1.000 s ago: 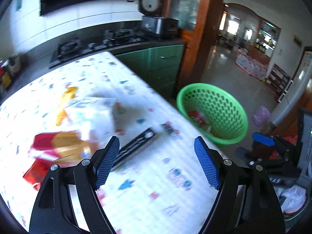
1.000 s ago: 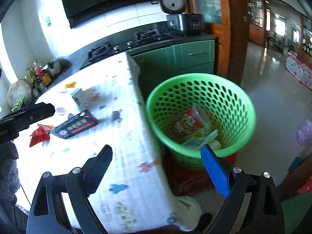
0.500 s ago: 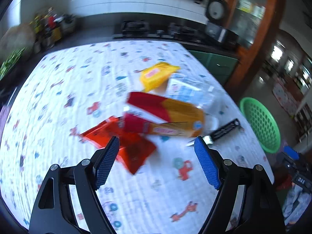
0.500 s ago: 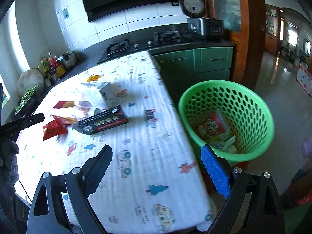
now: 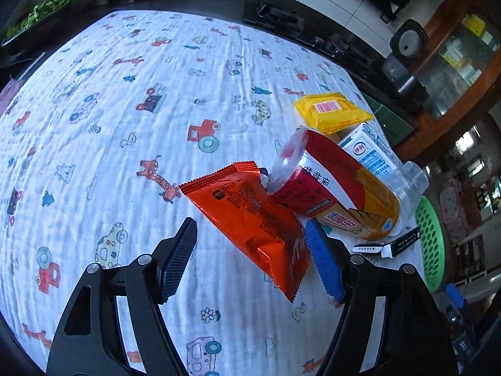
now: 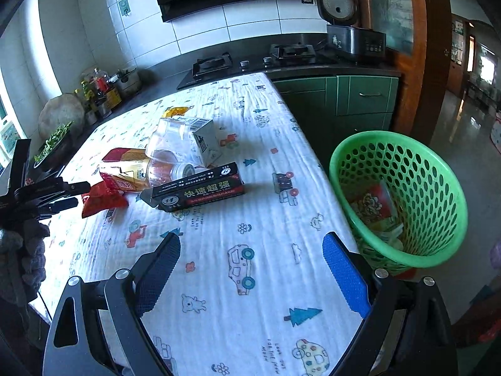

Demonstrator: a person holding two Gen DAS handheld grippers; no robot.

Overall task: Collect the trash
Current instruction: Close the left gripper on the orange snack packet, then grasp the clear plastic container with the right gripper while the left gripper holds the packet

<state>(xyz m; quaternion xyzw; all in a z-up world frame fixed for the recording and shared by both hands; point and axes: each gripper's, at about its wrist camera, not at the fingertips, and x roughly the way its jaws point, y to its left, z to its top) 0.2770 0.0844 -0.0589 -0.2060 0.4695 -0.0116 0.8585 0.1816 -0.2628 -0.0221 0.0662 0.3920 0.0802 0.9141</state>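
Step in hand: I am bringing the left gripper (image 5: 250,257) down over the crinkled orange-red foil snack wrapper (image 5: 250,216) to pick it up as the next piece of trash.
Left jaws: closing, with the near end of the wrapper between them; the pads do not look pressed on it yet, so nothing is held.
Right jaws: the right gripper (image 6: 250,272) is spread wide and empty, above bare cloth near the edge of the surface.
Where the wrapper is: flat on the white cartoon-print cloth surface (image 5: 125,125), its far end touching the clear plastic bottle with a red and yellow label (image 5: 338,191) that lies on its side.
Neighbours: a blue and white milk carton (image 5: 372,153) and a yellow sachet (image 5: 332,111) lie behind the bottle; a long black box with white end (image 5: 391,246) lies just beside the right pad.
Doing it well: I judge I should close on the puffed middle of the foil, low enough to catch both faces, and keep the right pad clear of the bottle and box.
Risk: thin foil may slip or fold away, and the bottle could roll if nudged.
Destination: the green perforated plastic basket (image 6: 407,163) stands on the floor off the surface's edge, already holding some packets.
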